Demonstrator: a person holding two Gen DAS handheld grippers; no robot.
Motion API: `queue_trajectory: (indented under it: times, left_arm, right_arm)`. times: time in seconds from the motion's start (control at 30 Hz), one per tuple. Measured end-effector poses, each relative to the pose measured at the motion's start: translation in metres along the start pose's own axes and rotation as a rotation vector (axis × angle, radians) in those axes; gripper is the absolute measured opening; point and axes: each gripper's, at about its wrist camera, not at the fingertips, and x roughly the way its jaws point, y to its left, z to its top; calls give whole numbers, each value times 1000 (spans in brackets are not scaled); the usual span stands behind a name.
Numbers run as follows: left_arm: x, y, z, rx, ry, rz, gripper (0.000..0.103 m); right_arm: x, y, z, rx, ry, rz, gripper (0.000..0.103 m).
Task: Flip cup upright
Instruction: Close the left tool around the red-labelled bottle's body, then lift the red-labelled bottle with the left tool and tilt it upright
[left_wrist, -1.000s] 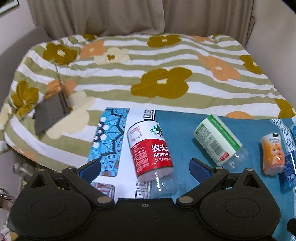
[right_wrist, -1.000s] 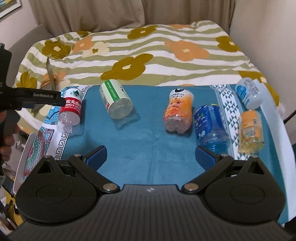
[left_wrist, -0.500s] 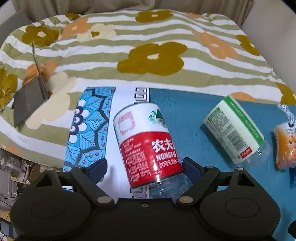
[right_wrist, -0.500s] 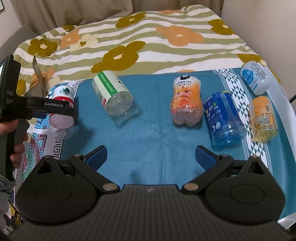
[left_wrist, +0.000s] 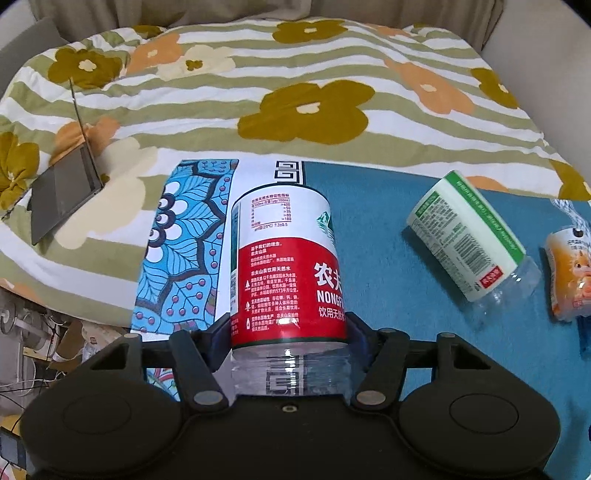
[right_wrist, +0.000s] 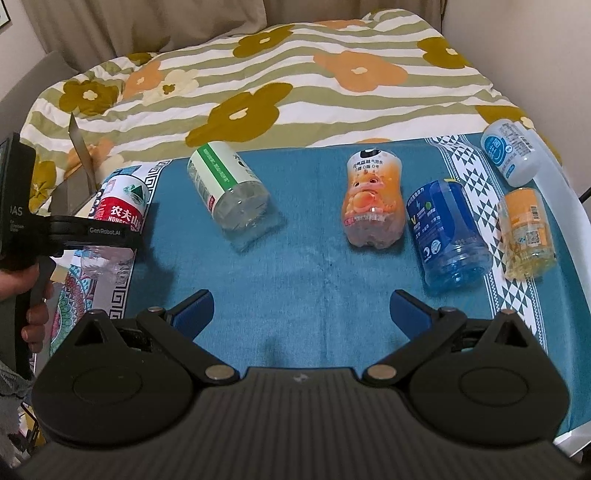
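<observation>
The red-and-white labelled cup (left_wrist: 284, 273), a cut clear bottle, lies on its side at the left end of the blue cloth (right_wrist: 295, 266). My left gripper (left_wrist: 286, 332) is shut on it, one blue pad pressing each side near its clear end. The right wrist view shows the same cup (right_wrist: 120, 210) under the left gripper (right_wrist: 99, 232), which a hand holds. My right gripper (right_wrist: 301, 308) hovers open over the near middle of the cloth with nothing between its fingers.
More cups lie on their sides on the cloth: a green-labelled one (right_wrist: 227, 184), an orange one (right_wrist: 371, 201), a blue one (right_wrist: 443, 229), a yellow one (right_wrist: 524, 229) and a white-blue one (right_wrist: 509, 151). A laptop (left_wrist: 62, 195) rests on the flowered bedspread (left_wrist: 314, 74) at left.
My left gripper moved forward and down over the red-labelled cup and closed on it. The right gripper stayed open and shifted slightly closer to the cloth.
</observation>
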Motion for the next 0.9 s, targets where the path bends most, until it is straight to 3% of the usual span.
queue_trajectory:
  times: [0.3,0.6,0.9]
  left_arm:
    - [-53,-25,-16,-10,-76,-4,67]
    - [-108,-86,-58,3,-109,-55,67]
    - [-107,-149,-98,20,-70,-97,67]
  right_arm:
    - [-32,-23,-8,-23,-43,32,103]
    - [-72,-67,-22,-50,-89,62,103]
    - [-87,-116,-46,-71,-82,70,103]
